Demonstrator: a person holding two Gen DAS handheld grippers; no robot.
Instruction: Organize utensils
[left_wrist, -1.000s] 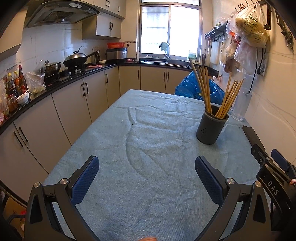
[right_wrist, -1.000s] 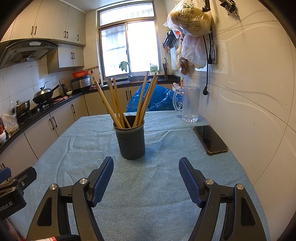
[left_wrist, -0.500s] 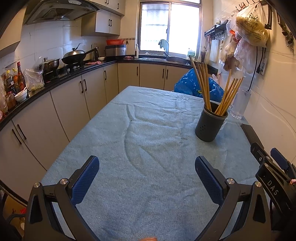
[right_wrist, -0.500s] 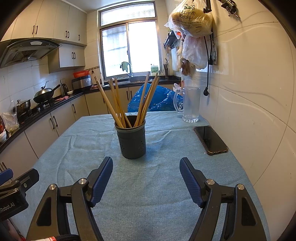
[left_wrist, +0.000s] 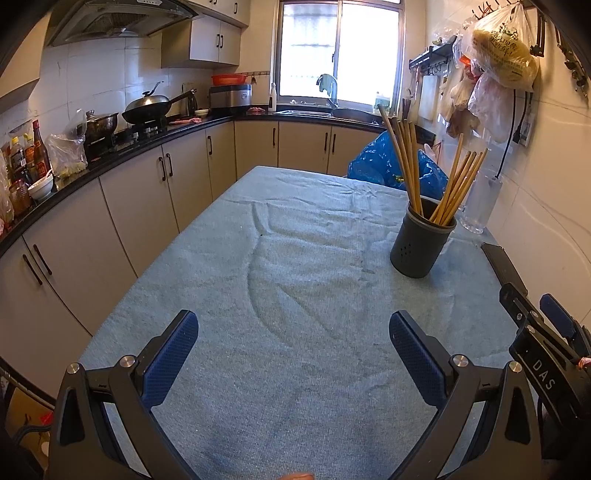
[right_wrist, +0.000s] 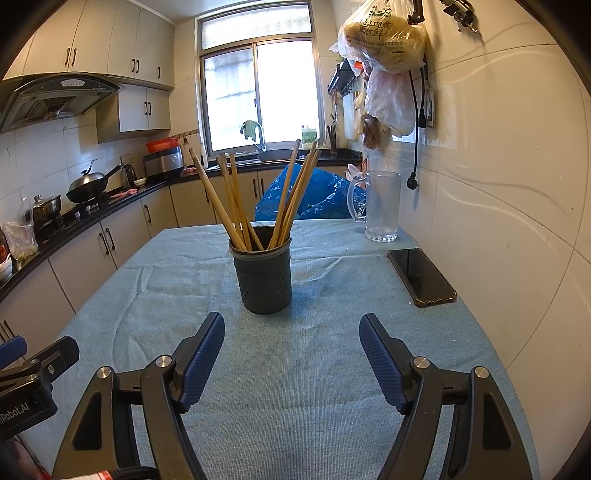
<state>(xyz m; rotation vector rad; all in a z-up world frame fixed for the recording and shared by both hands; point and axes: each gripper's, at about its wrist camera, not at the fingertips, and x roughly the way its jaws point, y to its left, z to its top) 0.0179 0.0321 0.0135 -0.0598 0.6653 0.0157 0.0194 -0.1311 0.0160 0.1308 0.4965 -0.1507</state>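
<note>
A dark grey utensil holder stands upright on the blue-green tablecloth, with several wooden chopsticks fanned out of it. My right gripper hovers just in front of the holder, open, nothing between its blue pads. In the left wrist view the same holder with its chopsticks sits to the far right. My left gripper is open over bare cloth, well left of the holder. The right gripper's body shows at that view's right edge.
A black phone lies on the cloth near the tiled wall on the right. A clear glass jug stands behind it, and a blue plastic bag beyond the table. Kitchen cabinets and a counter with cookware run along the left.
None of the objects has moved. Both grippers stay open in about the same places; the left wrist view has tipped slightly between the earliest frame and now.
</note>
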